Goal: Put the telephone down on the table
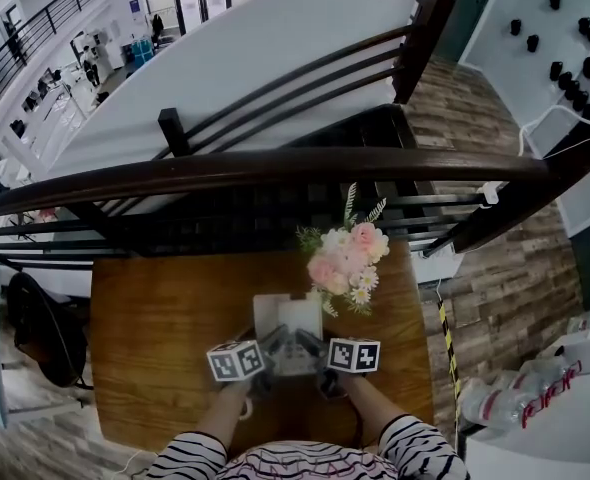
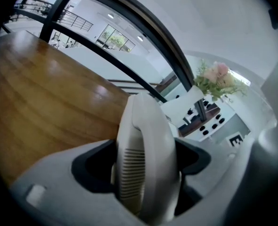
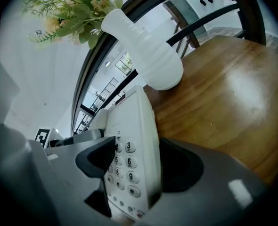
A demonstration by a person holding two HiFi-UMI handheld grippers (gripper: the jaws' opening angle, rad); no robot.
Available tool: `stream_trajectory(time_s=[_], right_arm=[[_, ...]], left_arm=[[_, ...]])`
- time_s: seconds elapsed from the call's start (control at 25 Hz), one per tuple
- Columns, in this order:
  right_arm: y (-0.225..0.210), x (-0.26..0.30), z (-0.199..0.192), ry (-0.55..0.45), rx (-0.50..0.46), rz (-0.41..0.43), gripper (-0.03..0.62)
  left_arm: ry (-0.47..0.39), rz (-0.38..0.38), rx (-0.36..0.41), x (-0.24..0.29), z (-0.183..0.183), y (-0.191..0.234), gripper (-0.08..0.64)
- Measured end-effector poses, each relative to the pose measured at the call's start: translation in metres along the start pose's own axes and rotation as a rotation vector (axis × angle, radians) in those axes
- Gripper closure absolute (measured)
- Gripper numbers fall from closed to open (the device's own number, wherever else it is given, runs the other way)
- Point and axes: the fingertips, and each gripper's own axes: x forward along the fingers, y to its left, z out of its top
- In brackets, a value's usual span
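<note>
Striped sleeves (image 1: 190, 458) sit closest, both arms reaching fwd over wooden table (image 1: 145, 318). L to R: left gripper (image 2: 146, 161) clamped on handset (image 2: 143, 126). The telephone (image 1: 287, 330) hangs betw. both tools, front-centre over the table; contact w/ top can't be told. The right gripper (image 3: 132, 168) pinches the keypad (image 3: 122, 161) side. Two-sided hold prob. so handset can't slip off base. Flower vase (image 3: 148, 55) just behind, to the right, so needs clearance.
</note>
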Motion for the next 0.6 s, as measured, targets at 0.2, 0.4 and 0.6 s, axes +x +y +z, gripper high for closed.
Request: stream_trajectory(time_s=[0.2,0.4,0.6], right_arm=[[-0.001,-0.001,-0.002,-0.014,0.003,0.001,0.293],[0.0,-0.009,-0.004,-0.041,-0.005,-0.037,0.288],[-0.002,-0.036,-0.004,-0.109,0.013,-0.09,0.291]], left_arm=[[-0.005,0.001,0.008,-0.002,-0.002,0.0,0.181],[-0.007,0.011,0.04,-0.006,-0.004,-0.001,0.179],[-0.006,0.022,0.104,-0.019,-0.007,-0.008,0.172]])
